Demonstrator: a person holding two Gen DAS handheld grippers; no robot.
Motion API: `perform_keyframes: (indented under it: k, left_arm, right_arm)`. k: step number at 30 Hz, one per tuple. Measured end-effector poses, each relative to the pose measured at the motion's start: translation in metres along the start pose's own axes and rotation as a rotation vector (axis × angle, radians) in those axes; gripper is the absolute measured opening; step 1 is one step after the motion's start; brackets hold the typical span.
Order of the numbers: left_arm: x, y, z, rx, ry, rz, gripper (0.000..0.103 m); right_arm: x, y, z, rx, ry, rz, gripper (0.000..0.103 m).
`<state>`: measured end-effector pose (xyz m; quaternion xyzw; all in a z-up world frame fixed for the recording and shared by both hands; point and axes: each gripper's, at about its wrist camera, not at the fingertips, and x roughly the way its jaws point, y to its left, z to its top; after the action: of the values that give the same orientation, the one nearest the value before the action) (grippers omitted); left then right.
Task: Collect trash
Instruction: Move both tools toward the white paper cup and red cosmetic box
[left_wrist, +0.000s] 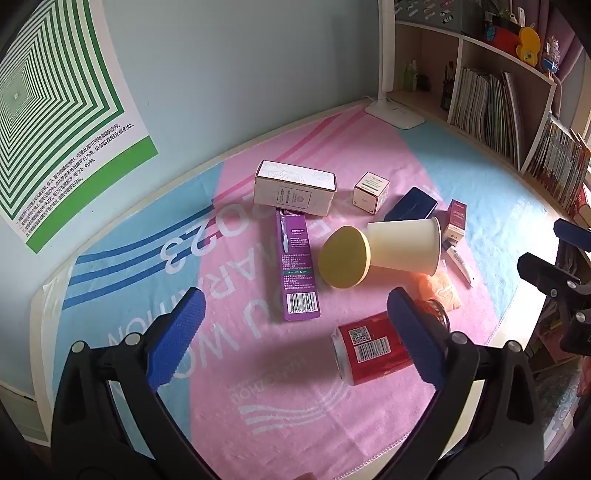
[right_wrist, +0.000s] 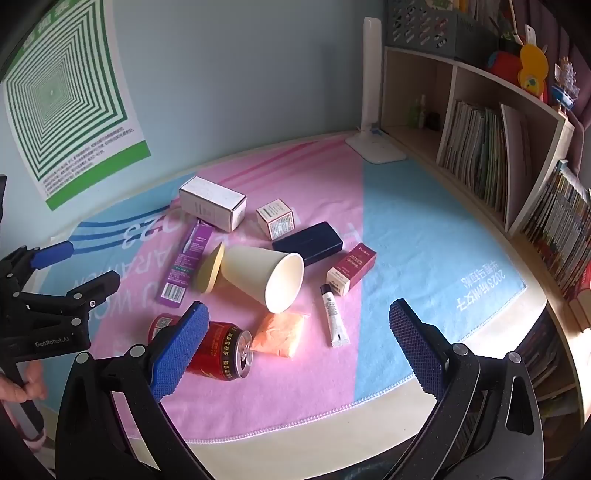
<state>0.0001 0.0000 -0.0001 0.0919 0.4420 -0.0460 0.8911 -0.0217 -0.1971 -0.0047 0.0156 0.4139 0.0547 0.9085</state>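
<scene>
Trash lies scattered on a pink and blue towel (right_wrist: 406, 229), with the red can (right_wrist: 218, 350) nearest, on its side. Left gripper (left_wrist: 295, 332) and right gripper (right_wrist: 299, 343) both hover above the near edge, jaws spread fully wide, nothing between them. Just beyond the can lie an orange packet (right_wrist: 280, 334) and a white tube (right_wrist: 332, 314). Farther from the can, a paper cup (right_wrist: 266, 277) lies tipped over beside a yellow disc (right_wrist: 210, 273) and a purple toothbrush pack (right_wrist: 188, 262). Farthest from the can sit a long white box (right_wrist: 212, 203), a small cube box (right_wrist: 275, 218), a dark blue box (right_wrist: 308, 243) and a maroon box (right_wrist: 352, 267).
</scene>
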Motion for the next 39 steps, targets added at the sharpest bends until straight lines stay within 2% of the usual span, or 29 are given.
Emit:
perform_keyframes:
  k: [39]
  left_arm:
    - [-0.0015, 0.0009, -0.0031, -0.001, -0.008, 0.007, 0.097]
  right_arm:
    - [-0.0028, -0.0012, -0.0020, -0.004, 0.007, -0.002, 0.097]
